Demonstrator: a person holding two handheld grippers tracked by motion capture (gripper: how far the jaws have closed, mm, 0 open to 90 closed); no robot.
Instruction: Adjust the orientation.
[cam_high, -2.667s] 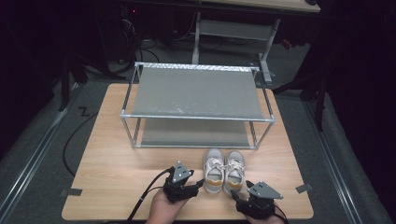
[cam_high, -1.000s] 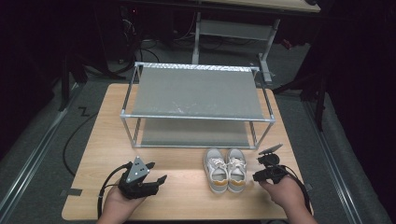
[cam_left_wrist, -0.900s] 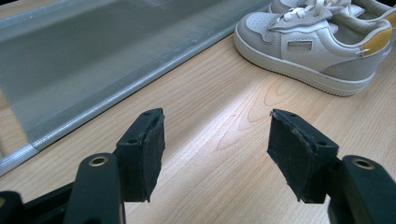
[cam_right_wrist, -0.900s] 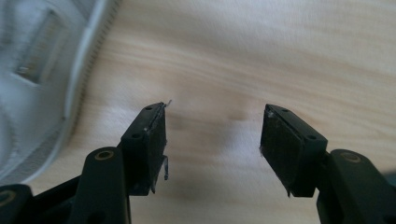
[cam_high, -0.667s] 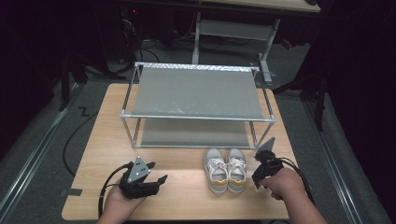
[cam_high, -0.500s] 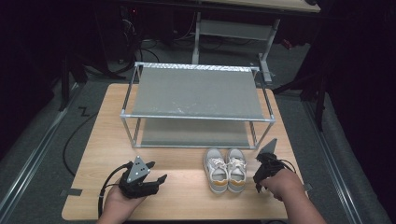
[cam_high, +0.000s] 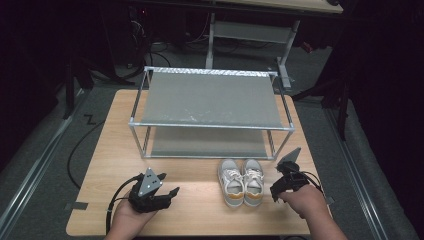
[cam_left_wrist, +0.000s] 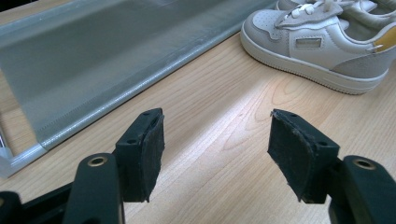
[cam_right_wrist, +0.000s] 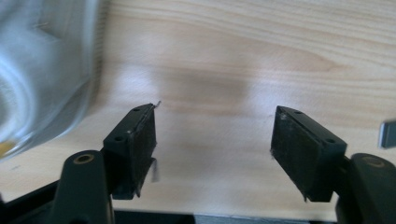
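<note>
In the right gripper view, a blurred pale shape left of the jaws cannot be identified, and a grey object right of them is cut off by the edge. In the left gripper view, the shoes beyond the jaws are cropped.

No readable text, label or brand anywhere.
</note>
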